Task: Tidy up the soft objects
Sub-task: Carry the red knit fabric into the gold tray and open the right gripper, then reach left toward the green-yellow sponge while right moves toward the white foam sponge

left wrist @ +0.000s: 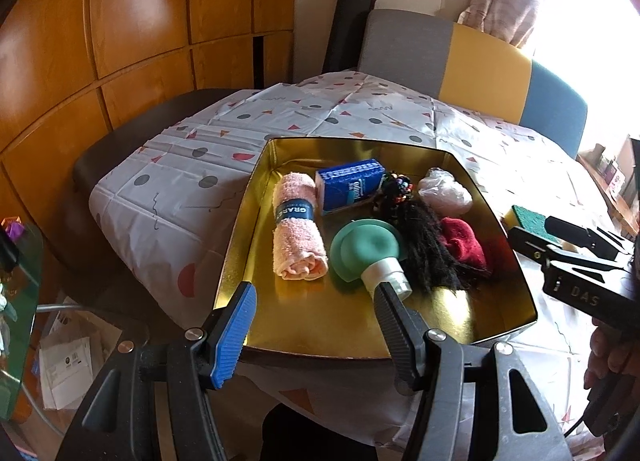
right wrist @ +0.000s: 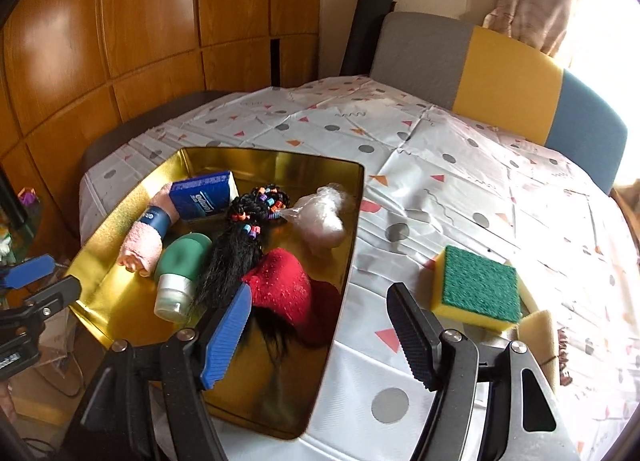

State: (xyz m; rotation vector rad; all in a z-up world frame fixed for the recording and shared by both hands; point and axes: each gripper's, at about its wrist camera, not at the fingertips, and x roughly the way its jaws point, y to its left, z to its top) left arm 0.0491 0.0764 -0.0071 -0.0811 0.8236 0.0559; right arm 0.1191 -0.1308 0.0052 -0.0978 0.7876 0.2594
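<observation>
A gold tin [left wrist: 244, 229] on the table holds a rolled pink towel [left wrist: 296, 237], a blue tissue pack [left wrist: 348, 189], a green squeeze bottle [left wrist: 364, 245], a black beaded hairpiece [left wrist: 424, 249], a crumpled clear bag [left wrist: 444, 193] and a red sock [right wrist: 280, 289]. My left gripper [left wrist: 316, 321] stands open over the tin's near edge, its black finger beside the bottle's cap. My right gripper [right wrist: 320, 329] is open above the tin's right wall [right wrist: 344, 281], with nothing gripped. A yellow sponge with a green pad [right wrist: 480, 289] lies on the cloth just right of it.
A patterned white tablecloth [right wrist: 420, 165] covers the table. A grey, yellow and blue chair back [right wrist: 500, 73] stands behind it, and wooden cabinets [right wrist: 120, 41] line the left. A beige fringed item [right wrist: 540, 325] lies by the sponge. Papers lie on the floor [left wrist: 68, 365].
</observation>
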